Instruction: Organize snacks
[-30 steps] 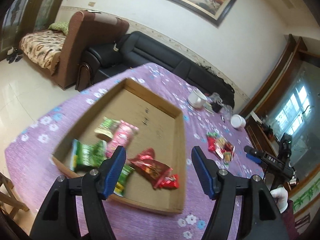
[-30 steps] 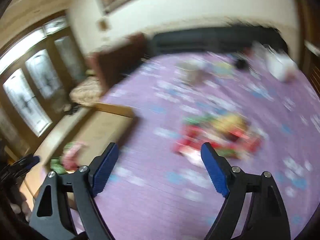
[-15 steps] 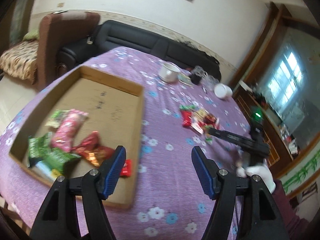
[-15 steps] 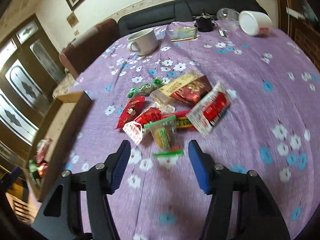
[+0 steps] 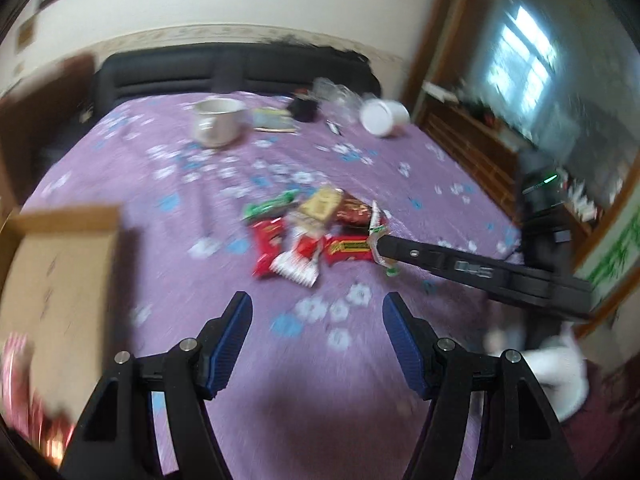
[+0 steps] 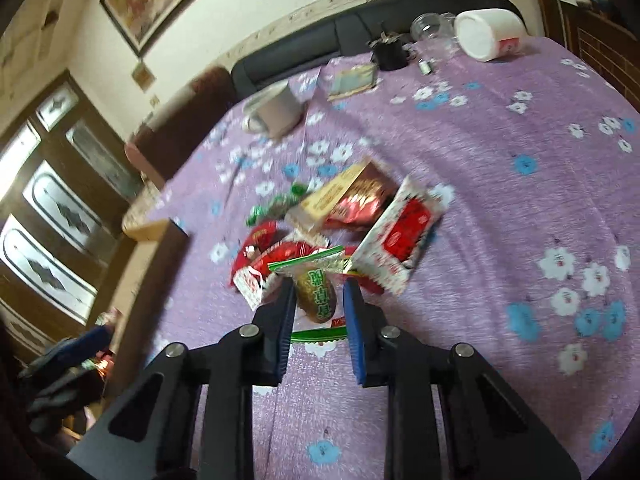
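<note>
Right gripper (image 6: pixel 318 300) clamped on green pouch (image 6: pixel 316 294), pouch between pads at near edge of snack pile (image 6: pixel 360 212). Left gripper (image 5: pixel 316 320) spread, holding nothing, above cloth (image 5: pixel 224 264) nearer than pile; box (image 5: pixel 60 264) left of pile.

Green-edged snack packet (image 6: pixel 317 294) between fingers (image 6: pixel 285 312)
</note>
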Tool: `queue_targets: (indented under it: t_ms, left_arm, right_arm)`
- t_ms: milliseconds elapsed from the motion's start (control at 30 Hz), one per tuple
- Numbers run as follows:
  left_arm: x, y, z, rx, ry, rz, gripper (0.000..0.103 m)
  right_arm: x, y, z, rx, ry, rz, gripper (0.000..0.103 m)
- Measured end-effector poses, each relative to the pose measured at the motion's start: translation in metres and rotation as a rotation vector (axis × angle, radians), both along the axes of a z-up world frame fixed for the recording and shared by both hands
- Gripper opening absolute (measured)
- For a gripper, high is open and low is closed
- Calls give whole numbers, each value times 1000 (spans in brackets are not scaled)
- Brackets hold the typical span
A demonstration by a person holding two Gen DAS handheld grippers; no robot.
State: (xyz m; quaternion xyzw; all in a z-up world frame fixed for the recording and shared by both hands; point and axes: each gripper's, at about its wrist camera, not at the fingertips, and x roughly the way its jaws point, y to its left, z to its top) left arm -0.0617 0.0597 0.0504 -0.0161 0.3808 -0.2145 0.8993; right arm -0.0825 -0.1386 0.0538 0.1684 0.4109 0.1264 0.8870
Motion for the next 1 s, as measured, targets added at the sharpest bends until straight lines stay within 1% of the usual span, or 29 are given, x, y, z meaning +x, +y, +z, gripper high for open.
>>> queue_targets:
  t_ms: [67,133,233,300,367,400,467,500,533,600,767,933,1000]
  left_arm:
    - [23,-24,-10,71,2,-38,64]
    - [43,-43,-21,137,22,-71,60]
    - [66,-59,-35,203,47,-87,56]
    - [75,-62,-41,235,54,-82,56]
    - [84,-64,-51,257,86,-75,56]
    - [85,-65,-53,268,82,-76,55]
    - [81,-69,-53,285,71,-93,43]
    - [81,-70,-53,284,74,-91,30]
    - [79,-71,-51,288,76,-83,30]
    - [72,-69,-47,268,67,-70,30]
    - [48,-47,-33,152,70,-37,30]
    - [27,-22,-21,68,86,-7,30]
    - [17,-9,-19,17,101,8,30]
  right_arm:
    - [0,-11,3,42,-1,-16,26]
    - [2,-18,2,65,7,-25,26]
    - [8,-29,-3,101,32,-40,26]
    - [11,-34,-7,123,53,-50,26]
    - [14,-38,-10,147,65,-61,26]
    - [15,-39,-10,153,69,-62,26]
    - [17,-38,-12,170,78,-57,26]
    - [17,-37,-12,174,78,-53,26]
    - [16,-37,-11,173,76,-51,26]
    - [16,-34,-10,160,66,-48,26]
    - [14,-34,-7,169,42,-43,26]
    - [10,-29,-4,165,19,-21,26]
    - [10,-25,-5,164,21,-9,26]
